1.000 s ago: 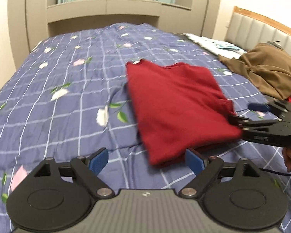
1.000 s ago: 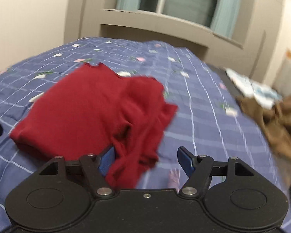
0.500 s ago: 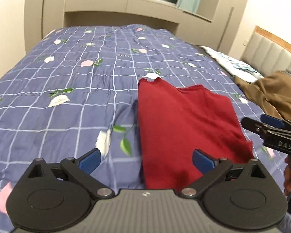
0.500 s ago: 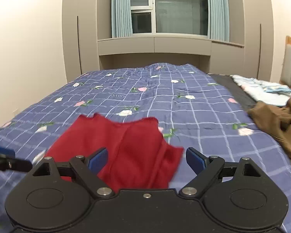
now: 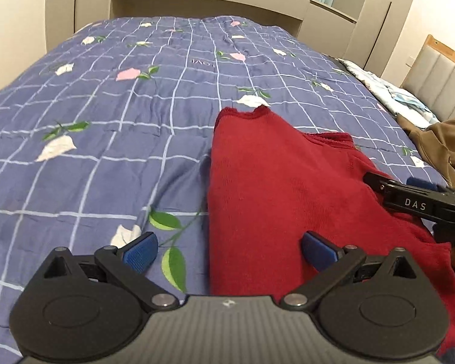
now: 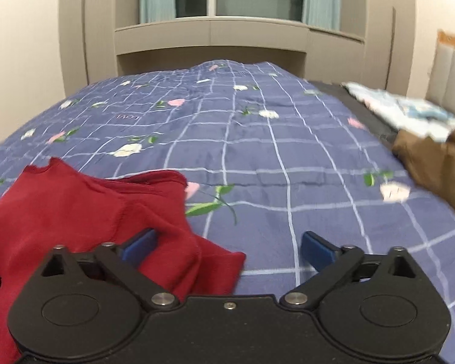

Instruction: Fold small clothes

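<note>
A dark red knit garment (image 5: 288,188) lies folded on the blue checked bedspread (image 5: 106,127). My left gripper (image 5: 229,247) is open and empty, its jaws straddling the garment's left edge near the front. In the right wrist view the garment (image 6: 75,212) lies at lower left, and my right gripper (image 6: 227,245) is open and empty above its right corner. The right gripper also shows in the left wrist view (image 5: 409,197), over the garment's right side.
A brown garment (image 6: 439,163) lies crumpled at the right of the bed, with pale patterned cloth (image 6: 403,109) behind it. A padded headboard (image 5: 439,85) stands at the right. Beige cupboards and a window (image 6: 227,0) are past the bed's far end.
The right gripper has let go of the red garment's corner and opened wide. Both grippers have drawn back and risen. The garment now lies flat, folded.
</note>
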Demonstrator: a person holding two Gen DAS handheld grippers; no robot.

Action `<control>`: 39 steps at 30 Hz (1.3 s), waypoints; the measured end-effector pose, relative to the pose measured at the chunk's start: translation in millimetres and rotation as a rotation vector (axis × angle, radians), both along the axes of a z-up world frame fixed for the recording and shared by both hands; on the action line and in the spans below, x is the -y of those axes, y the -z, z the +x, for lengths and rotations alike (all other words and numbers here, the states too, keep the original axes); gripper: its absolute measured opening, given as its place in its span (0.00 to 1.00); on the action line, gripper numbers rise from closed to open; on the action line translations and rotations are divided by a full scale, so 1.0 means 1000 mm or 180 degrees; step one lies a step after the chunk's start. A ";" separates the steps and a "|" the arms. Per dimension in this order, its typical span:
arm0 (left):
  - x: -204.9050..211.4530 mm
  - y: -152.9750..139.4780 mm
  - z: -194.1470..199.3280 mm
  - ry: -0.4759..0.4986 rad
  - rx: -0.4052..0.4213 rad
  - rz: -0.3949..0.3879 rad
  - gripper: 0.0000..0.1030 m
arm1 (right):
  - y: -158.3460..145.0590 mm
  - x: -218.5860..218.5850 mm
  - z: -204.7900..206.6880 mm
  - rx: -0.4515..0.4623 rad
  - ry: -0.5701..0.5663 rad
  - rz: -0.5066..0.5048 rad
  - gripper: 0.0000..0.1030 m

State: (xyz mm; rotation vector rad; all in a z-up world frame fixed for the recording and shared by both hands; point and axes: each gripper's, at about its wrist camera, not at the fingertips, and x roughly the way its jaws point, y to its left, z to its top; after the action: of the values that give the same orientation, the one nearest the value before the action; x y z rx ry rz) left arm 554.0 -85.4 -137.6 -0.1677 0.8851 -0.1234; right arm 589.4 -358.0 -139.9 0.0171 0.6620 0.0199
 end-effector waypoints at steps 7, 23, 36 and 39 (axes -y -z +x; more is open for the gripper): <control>-0.003 -0.012 -0.008 -0.0027 0.0001 0.0014 0.99 | -0.022 -0.006 -0.020 0.0145 -0.0019 0.0034 0.93; -0.012 -0.028 -0.048 0.0027 -0.0065 0.0024 0.99 | -0.033 -0.017 -0.116 0.0179 -0.0091 -0.0183 0.96; -0.017 -0.027 -0.074 -0.0006 -0.0215 0.0052 0.99 | -0.035 -0.011 -0.128 0.0156 0.0129 -0.0065 0.95; -0.019 -0.030 -0.084 0.0008 -0.0224 0.0005 0.99 | -0.049 -0.019 -0.142 0.0244 0.0066 0.0089 0.95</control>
State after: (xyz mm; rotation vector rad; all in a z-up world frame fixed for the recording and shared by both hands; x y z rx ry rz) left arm 469.8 -66.4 -107.8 -0.1702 0.9554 -0.1196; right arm 447.1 -338.5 -91.1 0.0498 0.5847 0.0099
